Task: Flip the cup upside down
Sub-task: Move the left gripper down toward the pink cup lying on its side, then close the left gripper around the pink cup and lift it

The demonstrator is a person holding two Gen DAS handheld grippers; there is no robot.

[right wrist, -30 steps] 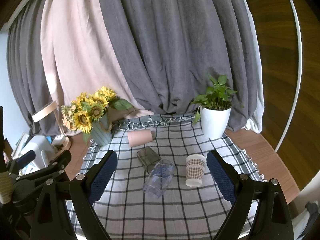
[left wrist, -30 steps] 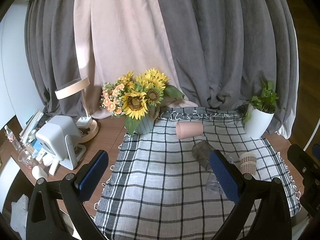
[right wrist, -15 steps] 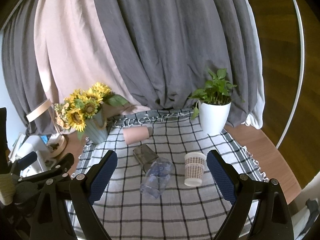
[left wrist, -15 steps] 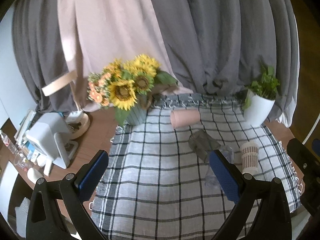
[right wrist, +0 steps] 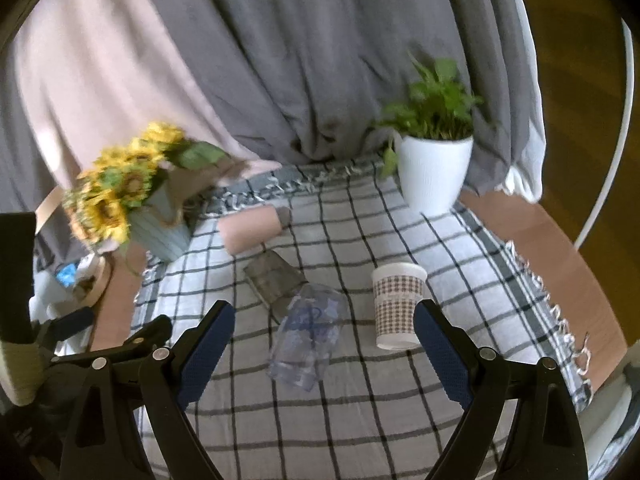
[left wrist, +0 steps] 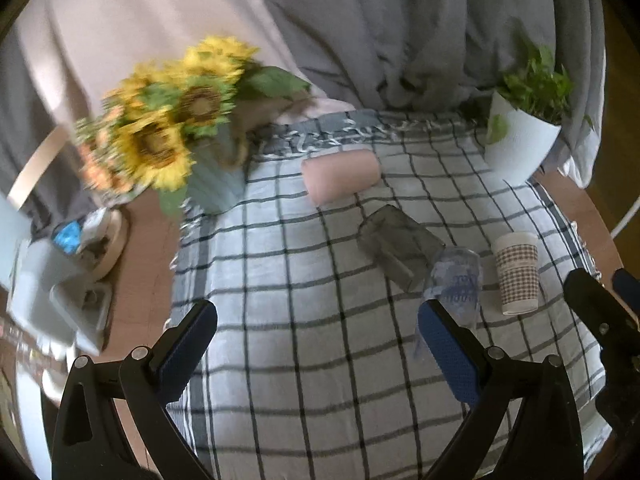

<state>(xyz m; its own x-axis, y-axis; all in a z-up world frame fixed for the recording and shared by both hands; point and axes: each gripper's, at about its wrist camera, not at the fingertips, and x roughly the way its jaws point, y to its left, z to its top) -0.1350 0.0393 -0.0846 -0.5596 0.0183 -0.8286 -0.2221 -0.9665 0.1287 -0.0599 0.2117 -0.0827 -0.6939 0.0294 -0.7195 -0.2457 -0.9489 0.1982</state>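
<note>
Left gripper (left wrist: 316,344): jaws wide apart, nothing between them, held above the near part of the checked cloth (left wrist: 320,280). Right gripper (right wrist: 324,344): jaws likewise spread and empty, poised over the same cloth.

From the right wrist view, the clear plastic cup (right wrist: 308,340) lies on its side directly ahead at 12 o'clock, closest to the jaws. The patterned paper cup (right wrist: 398,306) stands at about 1 o'clock, wide mouth uppermost, just inside the right finger. The smoked glass tumbler (right wrist: 274,280) lies on its side behind the clear cup, the two touching or nearly so. The pink cup (right wrist: 252,230) lies on its side further off at 11 o'clock.

Beyond these, a sunflower vase (right wrist: 160,232) sits at 10 o'clock and a white plant pot (right wrist: 434,176) at 1 o'clock, both at the cloth's far edge.

Assessment: no cup is gripped and none appears inverted. The task sentence does not say which cup is meant. The whole task remains: approach, grasp, turn over, set down. Both views are motion-blurred, so fine contact cannot be confirmed.
</note>
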